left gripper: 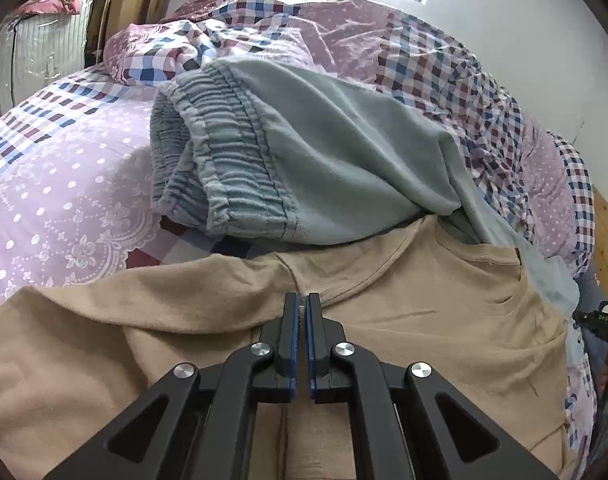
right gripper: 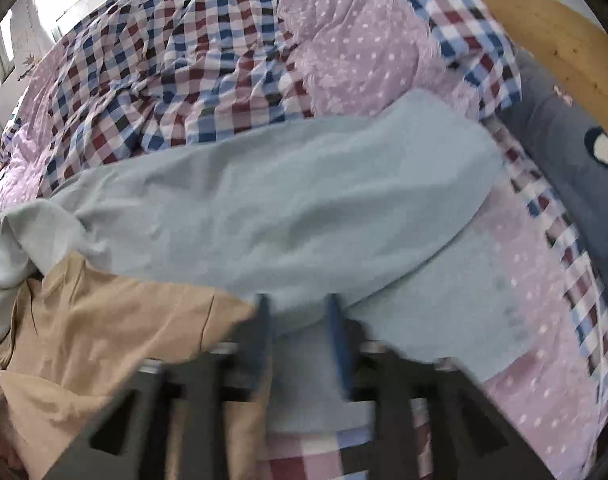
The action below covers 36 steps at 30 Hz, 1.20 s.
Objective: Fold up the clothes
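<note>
While the left gripper (left gripper: 302,300) pinches the shirt (left gripper: 403,320), fold it.
Right gripper (right gripper: 300,308), spread over the pants (right gripper: 284,200), blurred; keep the fabric taut.

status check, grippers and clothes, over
Left gripper shut on tan shirt. Right gripper open over grey-green pants, blurred. Pants overlap the shirt's far edge on the quilt.

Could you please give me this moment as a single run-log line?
left gripper: shut on tan shirt | right gripper: open, over grey-blue trousers | surface: bed
</note>
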{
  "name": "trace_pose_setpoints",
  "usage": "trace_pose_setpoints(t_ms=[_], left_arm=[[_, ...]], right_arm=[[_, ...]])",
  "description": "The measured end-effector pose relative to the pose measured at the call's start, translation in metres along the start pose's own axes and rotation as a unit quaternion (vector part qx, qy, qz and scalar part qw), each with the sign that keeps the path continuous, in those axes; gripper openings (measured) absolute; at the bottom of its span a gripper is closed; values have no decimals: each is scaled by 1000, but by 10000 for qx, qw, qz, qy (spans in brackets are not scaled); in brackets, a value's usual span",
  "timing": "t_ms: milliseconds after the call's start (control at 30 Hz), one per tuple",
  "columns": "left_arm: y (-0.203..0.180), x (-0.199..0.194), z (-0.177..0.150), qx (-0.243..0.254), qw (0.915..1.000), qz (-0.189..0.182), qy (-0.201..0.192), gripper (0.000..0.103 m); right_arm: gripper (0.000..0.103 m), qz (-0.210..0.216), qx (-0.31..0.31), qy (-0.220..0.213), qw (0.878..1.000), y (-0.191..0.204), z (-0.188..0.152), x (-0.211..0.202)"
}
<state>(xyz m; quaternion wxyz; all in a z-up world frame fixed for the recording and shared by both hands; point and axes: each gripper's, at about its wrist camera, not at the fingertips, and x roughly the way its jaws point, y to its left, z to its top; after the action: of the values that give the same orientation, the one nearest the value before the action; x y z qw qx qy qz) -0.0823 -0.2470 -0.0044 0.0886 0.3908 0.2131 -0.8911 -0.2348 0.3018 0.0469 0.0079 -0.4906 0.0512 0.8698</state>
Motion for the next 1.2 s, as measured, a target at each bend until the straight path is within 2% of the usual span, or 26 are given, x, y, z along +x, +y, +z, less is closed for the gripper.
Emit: trace_pose_setpoints(t_ms=[67,167,233,300,333,400,467,500,600,700,767,833,1000,1200], left_arm=[[1,11,0,-42,9996,30,291,5],[4,13,1,-147,9988,-245,392,22],[3,10,1,-140,9979,-483,407,60],[1,4,2,-97,9971,-645,403,74],[-1,-1,3,-67,9973,-628,380,78],[-2,-12,5,-37,9974,-646,306,78],[0,-27,9,-88,9964,-831,147,79],[0,-34,11,-119,9956,-926,62,82],[-1,-49,11,-211,9900,-1395,51,84],[-9,-50,2,-262,9813,-1895,204,84],[-14,-39,-7,-215,9808,-1895,409,84],[-12,-43,-10,-240,9820,-1832,392,81],[-7,-52,-18,-303,9848,-1673,351,82],[0,-63,-27,-378,9878,-1483,300,82]], right_arm=[[44,132,20,-43,9999,3,-12,-6],[45,399,102,-345,9986,6,-41,-35],[47,503,62,-572,9971,10,-65,-58],[48,633,-24,-781,9949,18,-92,-83],[49,711,-80,-865,9937,23,-107,-96],[52,874,-140,-972,9913,30,-133,-117],[58,1088,-115,-1051,9884,37,-159,-135],[60,1224,-75,-1070,9867,39,-170,-142],[60,1557,36,-1085,9818,47,-195,-153],[61,1806,-68,-1101,9773,59,-210,-148],[61,1797,-319,-1075,9773,70,-218,-139],[61,1727,-575,-1051,9777,80,-227,-129],[61,1575,-926,-1006,9780,98,-233,-112],[61,1813,-903,-1078,9733,109,-231,-113]])
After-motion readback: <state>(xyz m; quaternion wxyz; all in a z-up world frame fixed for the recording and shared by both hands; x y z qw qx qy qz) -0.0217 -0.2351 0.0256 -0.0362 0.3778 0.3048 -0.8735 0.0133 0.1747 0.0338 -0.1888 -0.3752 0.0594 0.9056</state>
